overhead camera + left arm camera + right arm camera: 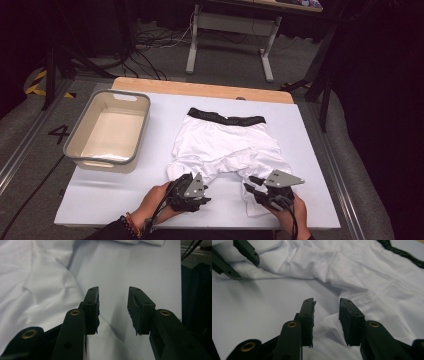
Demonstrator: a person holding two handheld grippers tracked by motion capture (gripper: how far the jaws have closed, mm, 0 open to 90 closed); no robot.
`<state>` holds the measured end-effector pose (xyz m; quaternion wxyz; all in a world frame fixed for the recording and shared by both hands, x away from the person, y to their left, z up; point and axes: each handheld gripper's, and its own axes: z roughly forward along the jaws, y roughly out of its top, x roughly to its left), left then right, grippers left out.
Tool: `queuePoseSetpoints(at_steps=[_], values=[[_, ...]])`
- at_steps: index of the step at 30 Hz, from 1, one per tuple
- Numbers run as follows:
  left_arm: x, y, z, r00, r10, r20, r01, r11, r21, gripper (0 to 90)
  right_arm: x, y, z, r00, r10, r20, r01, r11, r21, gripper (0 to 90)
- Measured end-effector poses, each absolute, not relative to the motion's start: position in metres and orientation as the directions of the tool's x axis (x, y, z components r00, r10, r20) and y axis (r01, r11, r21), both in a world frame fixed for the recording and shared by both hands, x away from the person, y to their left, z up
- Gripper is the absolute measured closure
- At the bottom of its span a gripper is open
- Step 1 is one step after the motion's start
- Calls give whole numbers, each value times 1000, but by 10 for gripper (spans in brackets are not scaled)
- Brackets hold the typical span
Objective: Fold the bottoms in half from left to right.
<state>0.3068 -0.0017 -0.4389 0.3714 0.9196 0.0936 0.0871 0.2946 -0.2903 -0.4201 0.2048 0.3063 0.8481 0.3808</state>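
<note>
White boxer shorts [227, 145] with a black waistband [226, 119] lie flat on the white table top [310, 150], waistband at the far side. My left gripper [184, 179] is at the hem of the left leg and stands open. In the left gripper view the gap [113, 307] has bare table behind it, with the white cloth [37, 290] to the left. My right gripper [253, 184] is at the right leg's hem, open too. In the right gripper view, the jaws [327, 315] hover just above a fold of the cloth [362, 277], and the left gripper [242, 257] shows at the upper left.
A grey-rimmed beige bin [102, 165] stands on the table's left side, close to its edge. A strip of bare wood [200, 90] runs along the far edge. Beyond it a desk frame [192, 50] and cables lie on the floor.
</note>
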Motion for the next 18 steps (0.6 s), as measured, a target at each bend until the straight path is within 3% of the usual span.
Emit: queuePoseSetpoints(at_steps=[5, 9, 12, 15, 18], values=[[312, -5, -451, 967, 233, 101, 119, -768, 630, 653, 300, -276, -437, -756, 647, -99, 406, 583, 704, 567], [319, -1, -452, 961, 273, 36, 188, -746, 638, 667, 306, -277, -445, -730, 674, -116, 443, 596, 670, 592], [320, -1, -452, 958, 284, 42, 194, -749, 633, 770, 309, -282, -448, -717, 692, -77, 475, 566, 674, 681], [321, 0, -451, 958, 282, 52, 188, -754, 630, 893, 310, -283, -448, -725, 684, -81, 469, 576, 669, 876], [318, 1, -449, 967, 249, 48, 161, -750, 641, 899, 307, -281, -446, -753, 654, -72, 456, 597, 660, 896]])
